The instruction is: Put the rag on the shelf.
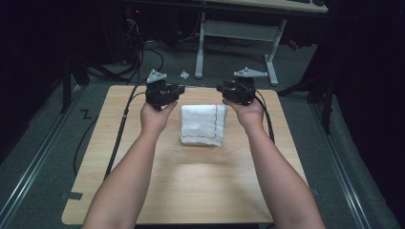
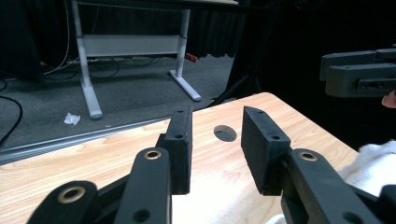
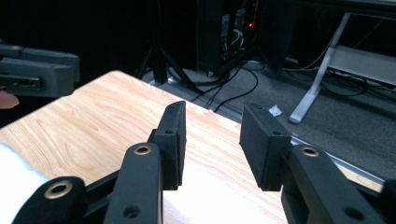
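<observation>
Where wooden table (image 1: 191, 181) bears folded towel (image 1: 202, 125) | grey carpet (image 1: 43, 138) around

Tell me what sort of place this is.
Probably a lab or workshop set up for recording: a small wooden table among dark curtains, cables trailing over grey carpet, a white-legged desk behind. A folded white towel lies on the table.

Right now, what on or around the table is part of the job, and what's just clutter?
Likely in play:
folded white towel
left hand-held gripper, open
right hand-held gripper, open
wooden table

Just lying about:
crumpled paper scrap on the floor
white desk frame behind
</observation>
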